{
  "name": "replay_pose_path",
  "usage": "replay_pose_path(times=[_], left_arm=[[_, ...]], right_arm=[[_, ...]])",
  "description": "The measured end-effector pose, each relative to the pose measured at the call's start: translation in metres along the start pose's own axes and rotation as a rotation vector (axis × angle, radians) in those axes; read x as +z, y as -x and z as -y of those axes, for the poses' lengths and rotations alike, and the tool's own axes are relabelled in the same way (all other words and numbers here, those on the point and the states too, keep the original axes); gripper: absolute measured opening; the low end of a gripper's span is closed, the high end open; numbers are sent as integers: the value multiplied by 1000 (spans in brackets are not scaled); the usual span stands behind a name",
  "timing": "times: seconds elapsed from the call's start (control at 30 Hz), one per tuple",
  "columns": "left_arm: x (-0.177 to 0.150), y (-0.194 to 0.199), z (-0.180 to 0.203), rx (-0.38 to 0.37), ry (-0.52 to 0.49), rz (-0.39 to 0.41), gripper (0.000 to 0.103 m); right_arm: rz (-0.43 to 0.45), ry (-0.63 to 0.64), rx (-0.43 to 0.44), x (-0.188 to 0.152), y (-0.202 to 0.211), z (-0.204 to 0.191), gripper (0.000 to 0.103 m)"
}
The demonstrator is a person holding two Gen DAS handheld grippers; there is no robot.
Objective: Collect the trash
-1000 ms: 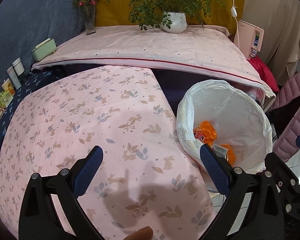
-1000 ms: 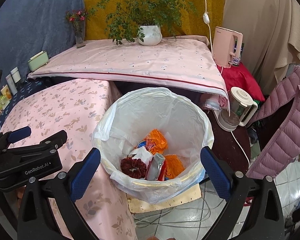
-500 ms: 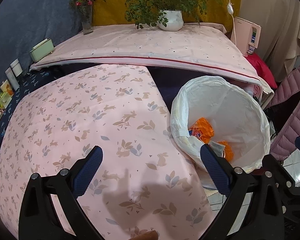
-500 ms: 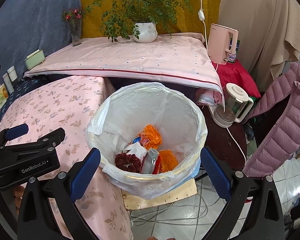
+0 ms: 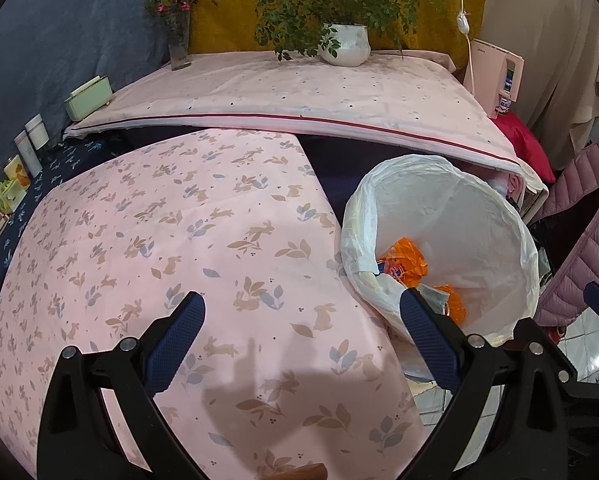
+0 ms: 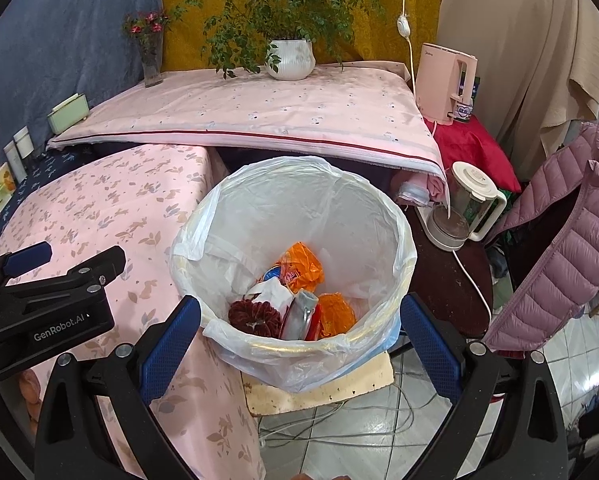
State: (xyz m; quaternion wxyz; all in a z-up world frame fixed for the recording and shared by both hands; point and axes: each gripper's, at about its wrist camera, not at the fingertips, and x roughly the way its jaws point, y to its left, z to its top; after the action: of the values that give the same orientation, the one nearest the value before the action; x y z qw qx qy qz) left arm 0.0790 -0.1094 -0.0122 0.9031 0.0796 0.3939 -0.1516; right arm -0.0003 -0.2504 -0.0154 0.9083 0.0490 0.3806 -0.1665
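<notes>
Right gripper (image 6: 299, 330) spread, empty, above bin (image 6: 399, 216); trash (image 6: 299, 276) inside. Left gripper (image 5: 299, 334) spread over table (image 5: 139, 240), bin at 2 o'clock.

In the left wrist view the near rim of the trash bin (image 5: 439, 240) hides most of the trash inside it. The small containers (image 5: 29, 148) at the left edge are too small to identify. A purple jacket (image 6: 571, 248) runs off the right edge, and the label on the pink appliance (image 6: 445, 80) is unreadable.
</notes>
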Motion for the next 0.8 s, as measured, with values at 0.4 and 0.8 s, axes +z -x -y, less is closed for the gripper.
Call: replay_pose_path(times=[0.4, 0.8], left_arm=[[-3, 2, 9, -8, -19, 4, 94], [-5, 2, 8, -7, -4, 4, 94]], right_arm=[[-3, -8, -5, -4, -1, 3, 96], [-5, -8, -10, -5, -1, 6, 96]])
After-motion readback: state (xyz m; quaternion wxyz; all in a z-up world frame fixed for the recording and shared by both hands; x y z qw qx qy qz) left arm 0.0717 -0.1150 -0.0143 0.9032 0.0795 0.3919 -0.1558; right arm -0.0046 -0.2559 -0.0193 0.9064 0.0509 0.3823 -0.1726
